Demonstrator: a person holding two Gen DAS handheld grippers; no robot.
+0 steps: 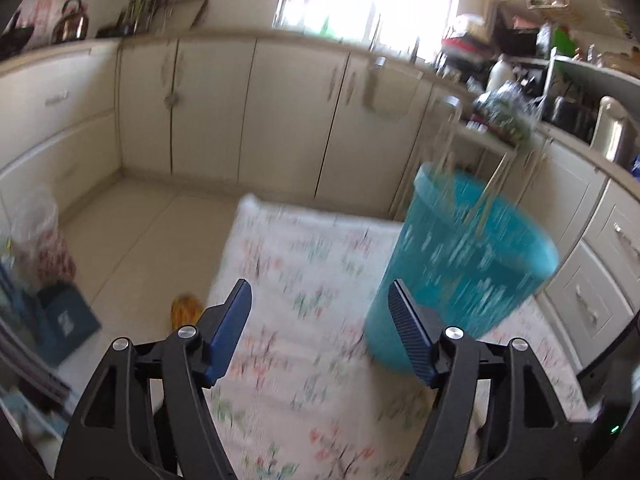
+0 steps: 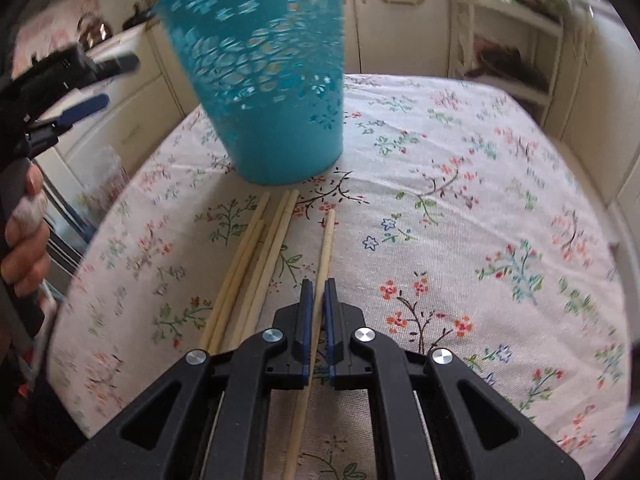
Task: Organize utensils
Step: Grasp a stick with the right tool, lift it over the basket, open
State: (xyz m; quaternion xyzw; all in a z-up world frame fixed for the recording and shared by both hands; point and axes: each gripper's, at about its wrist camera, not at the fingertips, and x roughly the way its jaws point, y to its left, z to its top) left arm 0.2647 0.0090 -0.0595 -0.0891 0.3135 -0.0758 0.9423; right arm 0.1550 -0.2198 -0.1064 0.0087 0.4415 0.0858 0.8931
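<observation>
My right hand-held gripper [image 2: 319,292] pinching single chopstick [image 2: 327,240], jaws pressed onto it, stick running toward 12 o'clock over floral-cloth bench [image 2: 460,208]. Loose chopsticks [image 2: 256,264] lying flat just beside it at 10 o'clock, tips near base of teal basket [image 2: 272,92]. Basket upright on bench at 11 o'clock. My left hand-held gripper [image 1: 320,312] spread wide, nothing between fingers, basket at its 1 o'clock, blurred, with sticks poking from top. Left wrist view heavily motion-blurred.
</observation>
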